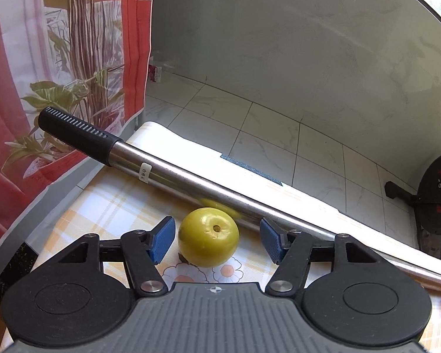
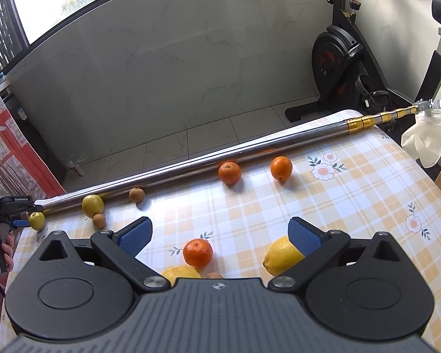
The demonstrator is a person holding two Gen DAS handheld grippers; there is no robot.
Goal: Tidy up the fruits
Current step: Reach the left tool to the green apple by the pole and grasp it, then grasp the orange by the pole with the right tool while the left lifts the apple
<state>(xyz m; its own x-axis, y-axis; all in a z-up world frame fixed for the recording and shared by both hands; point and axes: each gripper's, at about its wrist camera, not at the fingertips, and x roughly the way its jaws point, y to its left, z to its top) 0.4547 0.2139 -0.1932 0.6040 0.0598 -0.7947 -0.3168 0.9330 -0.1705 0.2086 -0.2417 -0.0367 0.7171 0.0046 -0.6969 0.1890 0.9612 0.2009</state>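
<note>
A yellow-green round fruit (image 1: 208, 236) lies on the checked tablecloth (image 1: 108, 206) between the blue pads of my left gripper (image 1: 217, 229). The left pad is almost at its skin and the right pad stands clearly off it, so the gripper is open. The same fruit (image 2: 37, 220) appears at the far left of the right wrist view. My right gripper (image 2: 220, 232) hovers open over a tangerine (image 2: 197, 252). A lemon (image 2: 279, 257) sits half behind its right finger. A second lemon (image 2: 180, 273) is partly hidden under the gripper body.
A long steel pole (image 2: 191, 169) with a black grip (image 1: 76, 133) lies along the table's far edge. Near it are two oranges (image 2: 229, 172), a yellow fruit (image 2: 93, 205) and small brown fruits (image 2: 137, 194). An exercise bike (image 2: 338, 67) stands beyond, with a curtain (image 1: 58, 73) at left.
</note>
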